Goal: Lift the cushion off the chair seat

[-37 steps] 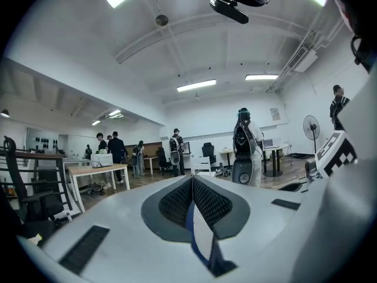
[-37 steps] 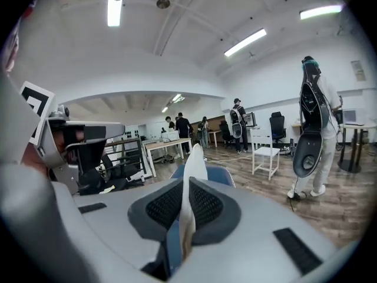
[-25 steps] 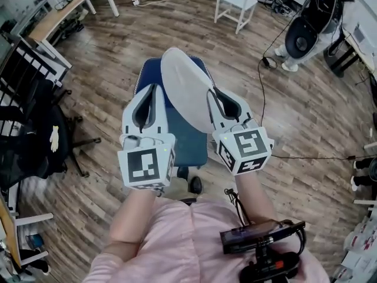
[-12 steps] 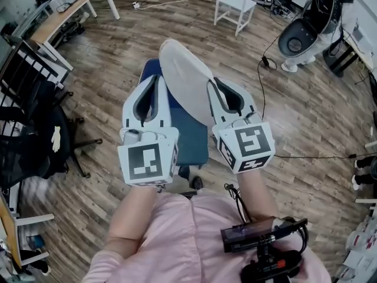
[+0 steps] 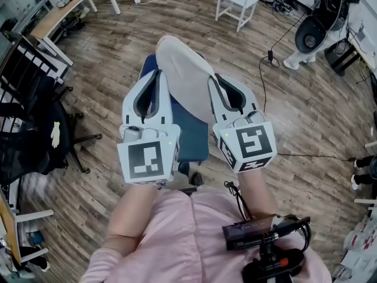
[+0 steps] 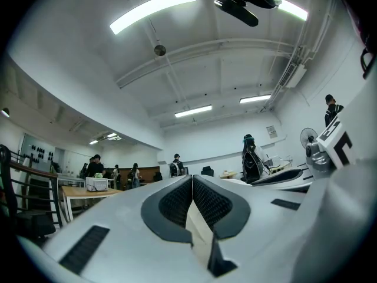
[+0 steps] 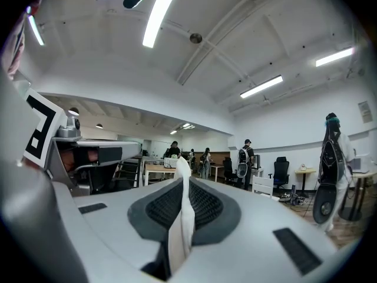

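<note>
The cushion [image 5: 185, 75] is held over the blue chair seat [image 5: 188, 137], between the two tools. It is tilted, and its rounded far end points away from the person. I cannot tell if some part of it touches the seat.

The left tool [image 5: 156, 81] is closed on the cushion's left edge. In the left gripper view its ribbed dark pads [image 6: 177, 202] press together on a thin cream strip of the cushion [image 6: 197, 229]. The right tool [image 5: 213, 86] is clamped on the right edge. In the right gripper view a fold of white fabric [image 7: 182, 217] stands up between the closed pads.

Bare wooden plank floor [image 5: 106, 58] lies on both sides of the chair. A black office chair [image 5: 35, 128] stands near on the left. A white chair [image 5: 235, 2] and a desk [image 5: 65, 7] with a wooden top are well apart, further ahead.

The cushion is pale, thin and oval, and it looks soft. The seat is smooth with rounded corners.
</note>
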